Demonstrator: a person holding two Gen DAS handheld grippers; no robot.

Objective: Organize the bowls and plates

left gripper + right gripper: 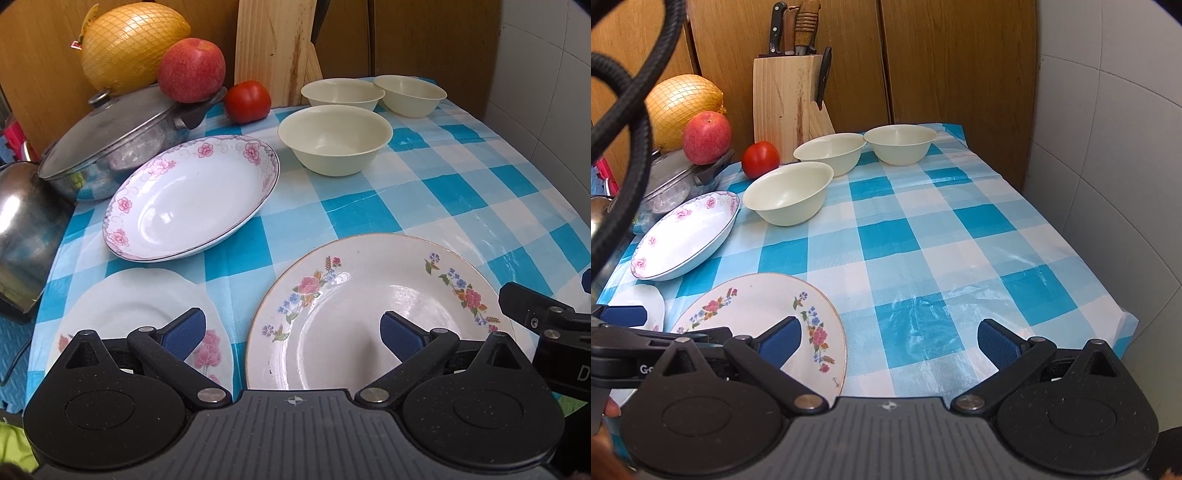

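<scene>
Both claws wide, empty, over blue-white checked tablecloth [923, 229].
L gripper [291, 334] above gold-rimmed floral plate [369, 295]; R gripper [890, 341] beside it w/ nothing held.

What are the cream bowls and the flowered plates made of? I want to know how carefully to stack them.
The three cream bowls look like matte plastic or melamine: dull, even colour, no sharp glints. The multicolour-flowered plate and the pink-flowered deep plate look like glazed ceramic: bright window reflections, printed flowers, thin painted rim lines. That cannot be confirmed by sight.
</scene>
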